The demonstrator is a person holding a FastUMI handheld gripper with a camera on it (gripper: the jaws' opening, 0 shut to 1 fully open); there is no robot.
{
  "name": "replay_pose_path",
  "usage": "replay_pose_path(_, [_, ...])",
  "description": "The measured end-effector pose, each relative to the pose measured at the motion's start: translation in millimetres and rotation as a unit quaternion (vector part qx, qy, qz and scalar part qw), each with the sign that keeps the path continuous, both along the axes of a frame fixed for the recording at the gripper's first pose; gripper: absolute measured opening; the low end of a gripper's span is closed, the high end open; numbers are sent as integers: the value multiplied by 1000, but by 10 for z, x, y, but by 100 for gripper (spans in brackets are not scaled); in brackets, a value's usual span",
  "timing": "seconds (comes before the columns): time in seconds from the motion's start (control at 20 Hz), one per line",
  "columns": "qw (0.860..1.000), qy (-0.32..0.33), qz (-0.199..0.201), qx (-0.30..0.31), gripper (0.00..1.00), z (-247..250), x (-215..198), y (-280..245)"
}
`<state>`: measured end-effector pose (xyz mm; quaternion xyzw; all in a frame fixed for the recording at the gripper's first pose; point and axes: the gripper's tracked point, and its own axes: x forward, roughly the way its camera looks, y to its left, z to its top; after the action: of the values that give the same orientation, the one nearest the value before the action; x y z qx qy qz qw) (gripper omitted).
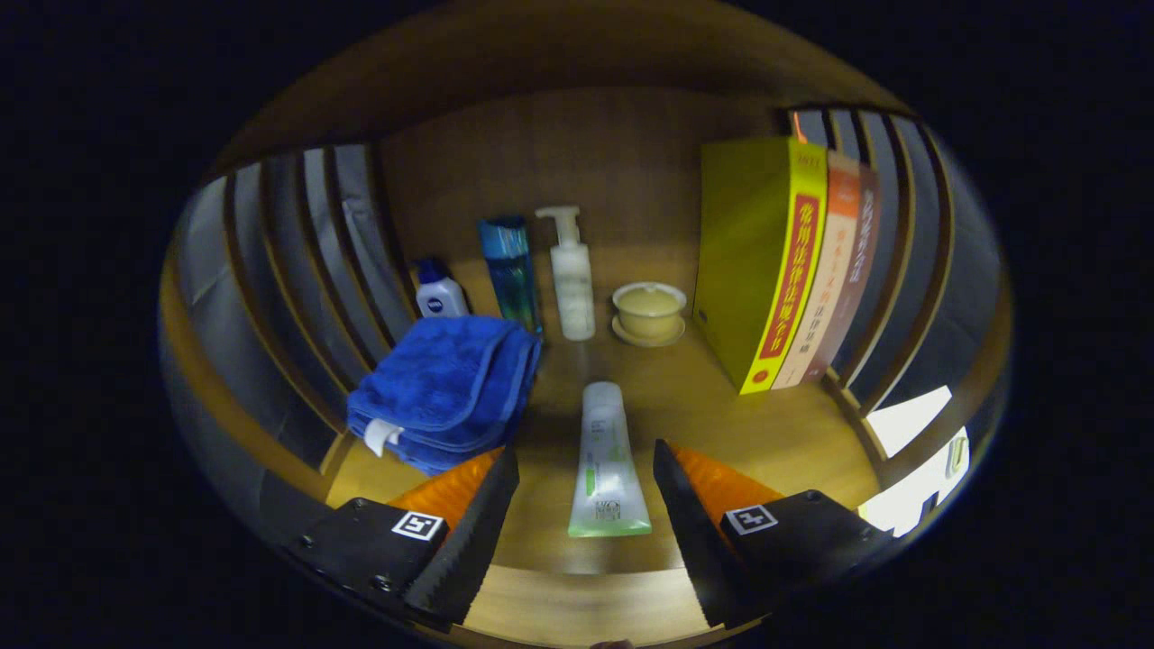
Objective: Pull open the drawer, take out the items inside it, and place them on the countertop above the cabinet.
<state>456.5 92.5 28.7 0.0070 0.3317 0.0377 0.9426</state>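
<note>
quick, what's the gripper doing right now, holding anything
gripper: open, holding nothing; the white tube lies on the wooden countertop between its spread fingers, and neither finger touches it.

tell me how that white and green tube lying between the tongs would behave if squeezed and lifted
The tube looks like soft plastic, so it would probably dent under the open tongs. It tapers to a flat crimped end, so it likely won't roll. Its glossy skin may slip, and it seems light.

Wooden bench [766,433] carries: folded blue towel [446,388], tube [606,464], three bottles [572,279], lidded cup [649,311], upright books [784,261].
</note>
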Motion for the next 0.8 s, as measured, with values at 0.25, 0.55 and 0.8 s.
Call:
replay_pose_path(0.25, [995, -95, 26, -11, 98, 572, -530, 64])
replay_pose_path(0.55, [979, -201, 25, 10, 98, 663, -1224, 47])
replay_pose_path(0.8, [968, -248, 16, -34, 97, 500, -1850, -160])
